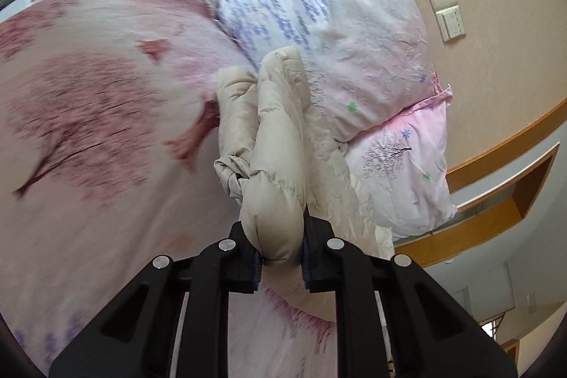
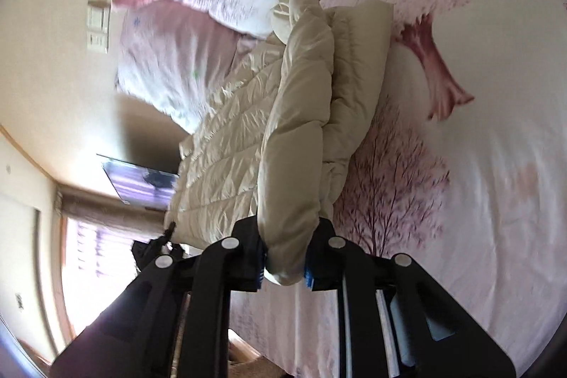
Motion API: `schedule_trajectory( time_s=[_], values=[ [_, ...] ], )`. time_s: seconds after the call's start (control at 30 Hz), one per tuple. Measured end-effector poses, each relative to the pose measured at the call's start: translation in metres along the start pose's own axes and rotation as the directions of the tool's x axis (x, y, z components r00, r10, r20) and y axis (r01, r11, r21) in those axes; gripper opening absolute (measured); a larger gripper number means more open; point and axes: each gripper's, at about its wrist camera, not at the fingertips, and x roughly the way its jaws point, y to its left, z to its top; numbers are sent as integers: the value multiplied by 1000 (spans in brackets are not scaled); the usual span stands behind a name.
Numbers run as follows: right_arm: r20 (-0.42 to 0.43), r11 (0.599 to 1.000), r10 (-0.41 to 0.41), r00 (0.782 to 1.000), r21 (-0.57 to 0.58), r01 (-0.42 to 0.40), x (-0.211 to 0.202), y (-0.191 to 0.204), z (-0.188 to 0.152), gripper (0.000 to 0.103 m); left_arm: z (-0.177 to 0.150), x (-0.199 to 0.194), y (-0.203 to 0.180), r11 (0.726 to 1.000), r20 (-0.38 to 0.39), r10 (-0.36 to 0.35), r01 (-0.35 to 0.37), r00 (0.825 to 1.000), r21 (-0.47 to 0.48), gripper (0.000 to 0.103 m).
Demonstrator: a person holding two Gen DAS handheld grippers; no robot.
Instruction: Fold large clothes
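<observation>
Left wrist: left gripper (image 1: 281,266) clamps cream quilted puffer jacket (image 1: 274,144); right gripper (image 2: 285,266) clamps same jacket over pink tree-print bedsheet (image 2: 478,165).

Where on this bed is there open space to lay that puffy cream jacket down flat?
The widest bare patch is the bedspread with the pink tree print, beside the jacket. It is crowded toward the wall, where two pillows are stacked right against the jacket. Both the left gripper and the right gripper are clamped on it.

Cream puffer jacket (image 2: 301,116), bunched, on bed
</observation>
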Motion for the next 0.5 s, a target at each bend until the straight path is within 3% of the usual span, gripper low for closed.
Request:
schedule_trajectory(
  time_s=[0.4, 0.47, 0.5],
  values=[
    [27, 992, -110, 994, -64, 112, -11, -4, -38, 18, -33, -15, 33, 999, 3, 27, -27, 1000, -38, 16],
    [39, 988, -142, 989, -59, 144, -5, -4, -33, 22, -35, -13, 33, 999, -1, 42, -42, 999, -27, 17],
    [47, 983, -168, 985, -63, 170, -5, -4, -34, 30, -37, -12, 31, 998, 1, 55, -55, 998, -17, 19]
  ],
)
